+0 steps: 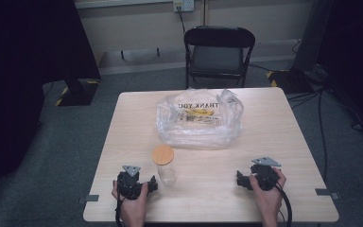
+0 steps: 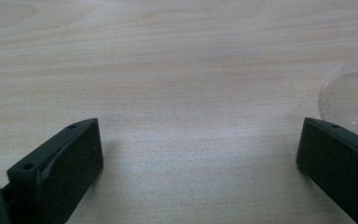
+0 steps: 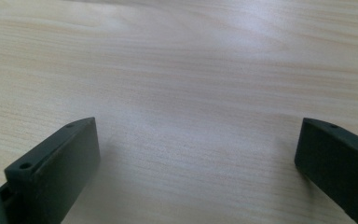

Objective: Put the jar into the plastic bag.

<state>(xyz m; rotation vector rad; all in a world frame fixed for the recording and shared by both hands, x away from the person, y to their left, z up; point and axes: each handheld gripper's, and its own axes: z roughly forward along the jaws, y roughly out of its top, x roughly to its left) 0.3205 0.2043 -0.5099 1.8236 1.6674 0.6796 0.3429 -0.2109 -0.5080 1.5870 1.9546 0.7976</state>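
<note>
Both grippers sit spread wide, holding nothing. The jar (image 1: 164, 165) stands just right of the left gripper (image 1: 152, 182), with the bag (image 1: 199, 120) behind it; the right gripper (image 1: 239, 178) is well apart. A careless sideways nudge could tip that tall jar.

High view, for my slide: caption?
Both grippers, left and right, rest open near a lidded glass jar.

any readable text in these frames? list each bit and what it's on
"THANK YOU": printed on the clear plastic bag, upside down as seen in the high view.
Yellow mark and smaller lines of print below it on the same bag: too small and blurred to read.
Glass jar with wooden lid, both grippers, table: no text visible.
</note>
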